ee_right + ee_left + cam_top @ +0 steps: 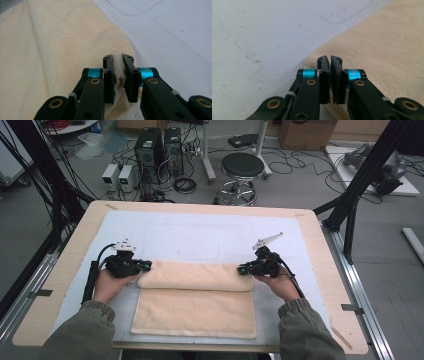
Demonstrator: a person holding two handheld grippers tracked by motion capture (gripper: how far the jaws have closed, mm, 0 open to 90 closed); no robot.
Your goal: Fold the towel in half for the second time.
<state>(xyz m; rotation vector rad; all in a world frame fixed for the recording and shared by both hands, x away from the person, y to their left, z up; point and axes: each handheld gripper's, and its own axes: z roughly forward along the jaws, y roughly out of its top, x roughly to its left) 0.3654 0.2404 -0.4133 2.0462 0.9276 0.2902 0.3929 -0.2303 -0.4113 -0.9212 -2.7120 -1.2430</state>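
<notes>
A cream towel (195, 312) lies on the white mat (200, 235), its far part folded toward me into a thick band (195, 276). My left gripper (147, 265) is at the band's left end. In the left gripper view its jaws (330, 60) stand shut over the towel's (387, 37) edge, and I see no cloth in the thin gap between the pads. My right gripper (241, 269) is at the band's right end. In the right gripper view it (118, 58) is shut on a pinch of the towel (50, 50), with cloth bunched between the pads.
The mat covers most of a wooden table (320, 250). Beyond its far edge stand a black stool (242, 167), computer cases (150, 145) and loose cables on the floor. A black frame post (360, 185) rises at the right.
</notes>
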